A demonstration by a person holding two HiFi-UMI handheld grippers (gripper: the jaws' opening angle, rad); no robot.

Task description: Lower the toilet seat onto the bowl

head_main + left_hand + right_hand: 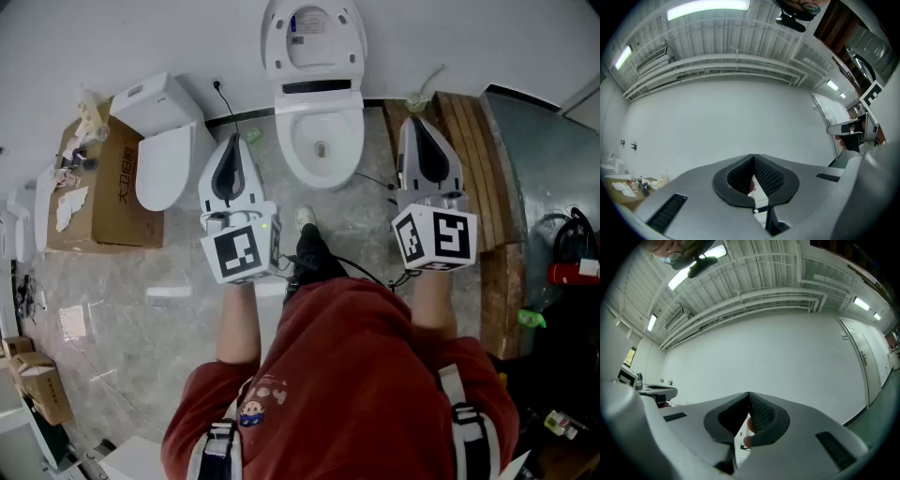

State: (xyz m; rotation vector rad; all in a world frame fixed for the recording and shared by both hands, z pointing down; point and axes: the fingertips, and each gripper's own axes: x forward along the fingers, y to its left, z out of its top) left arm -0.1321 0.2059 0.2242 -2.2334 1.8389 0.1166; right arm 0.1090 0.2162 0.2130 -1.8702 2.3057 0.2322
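The toilet seat (312, 39) stands raised behind the bowl (319, 141); it looks like rigid, slippery plastic, light but likely to slam, so best hooked at its top rim. The left tool (233, 145) and right tool (415, 127) flank the bowl, both pinched together on nothing

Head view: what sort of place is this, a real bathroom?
Likely a workshop or test room, not a home bathroom: an open toilet stands by a bare wall, and a second toilet sits beside a cardboard box.
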